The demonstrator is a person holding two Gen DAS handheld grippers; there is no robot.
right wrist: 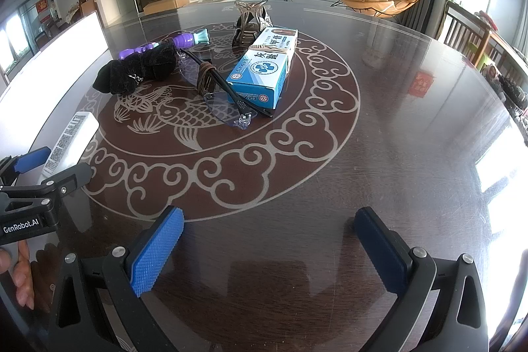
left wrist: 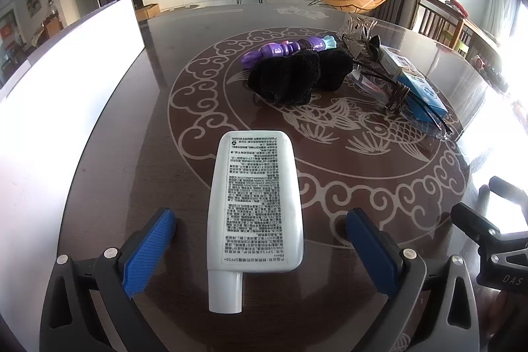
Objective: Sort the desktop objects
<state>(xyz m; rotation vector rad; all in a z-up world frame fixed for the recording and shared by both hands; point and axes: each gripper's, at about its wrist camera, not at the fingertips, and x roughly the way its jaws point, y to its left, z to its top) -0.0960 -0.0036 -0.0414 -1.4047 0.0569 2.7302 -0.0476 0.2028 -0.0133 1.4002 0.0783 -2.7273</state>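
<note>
A white tube with black print (left wrist: 255, 203) lies flat on the dark round table (left wrist: 379, 207), cap toward me, between the open fingers of my left gripper (left wrist: 259, 226), untouched by either pad. It also shows at the left of the right wrist view (right wrist: 71, 141). My right gripper (right wrist: 269, 230) is open and empty above bare table. Mid-table lie a black cloth bundle (right wrist: 138, 70), a purple toy (right wrist: 171, 43), glasses (right wrist: 227, 98), a blue and white box (right wrist: 264, 68) and a brown hair claw (right wrist: 249, 22).
A bright white panel (left wrist: 49, 108) runs along the table's left side. The table edge curves off to the right near wooden chairs (right wrist: 468, 32). A TV cabinet and an orange lounge chair stand beyond the table.
</note>
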